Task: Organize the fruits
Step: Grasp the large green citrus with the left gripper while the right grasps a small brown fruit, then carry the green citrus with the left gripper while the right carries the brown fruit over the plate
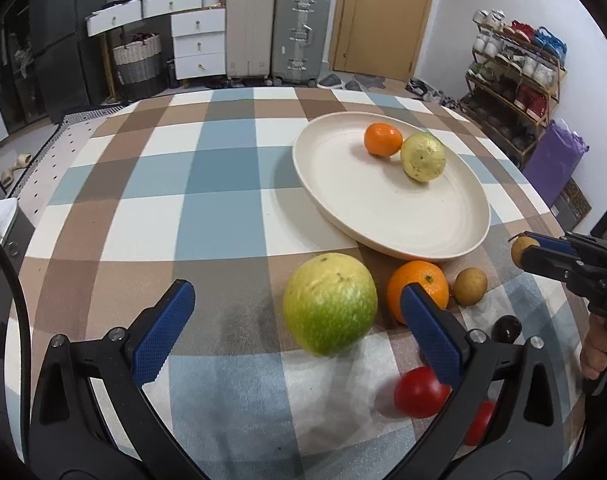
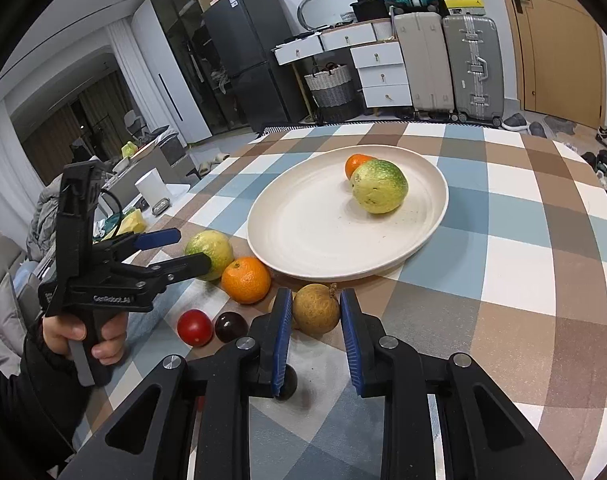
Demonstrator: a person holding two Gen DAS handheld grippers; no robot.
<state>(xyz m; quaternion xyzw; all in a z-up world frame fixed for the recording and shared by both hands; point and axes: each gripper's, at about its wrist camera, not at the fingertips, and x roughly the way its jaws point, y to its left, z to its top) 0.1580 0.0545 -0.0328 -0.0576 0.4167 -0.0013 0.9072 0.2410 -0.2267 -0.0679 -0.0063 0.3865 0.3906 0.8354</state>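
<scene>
Writing: the left tongs (image 2: 185,250) carry white lettering on the black body, seemingly "GenRobot.AI", small and partly unclear. In the left wrist view the right tool shows only "DA", cut off by the frame edge. A black box on the far cabinet bears "30"; other labels there are too small to read.

Right tongs (image 2: 316,344): closed on a brown round fruit (image 2: 316,308), its short stem pointing toward 1 o'clock in the right wrist view. In the left wrist view the same fruit (image 1: 521,249) peeks out at the tong tips at 3 o'clock, mostly hidden by the pads.

Left tongs (image 1: 297,326): jaws wide, holding nothing. The large green fruit (image 1: 330,303) lies between the pads on the worktop (image 1: 223,184), touching neither.

Plate (image 1: 383,216): cream, round, at 1 o'clock of the left wrist view, holding a small orange (image 1: 382,139) touching a yellow-green fruit (image 1: 422,156). From the right wrist view the orange is half hidden behind it.

Loose on the checked cloth, near edge of plate: orange (image 1: 423,280), partly covered by the right pad of the left tongs; second brown fruit (image 1: 470,286) just beside it; dark round fruit (image 1: 506,328); red tomato (image 1: 419,392); another red item (image 1: 479,422) largely hidden behind the tong arm. A further dark ball (image 2: 286,384) sits under the right tongs, mostly concealed.

A hand (image 2: 83,340) grips the left handle.
</scene>
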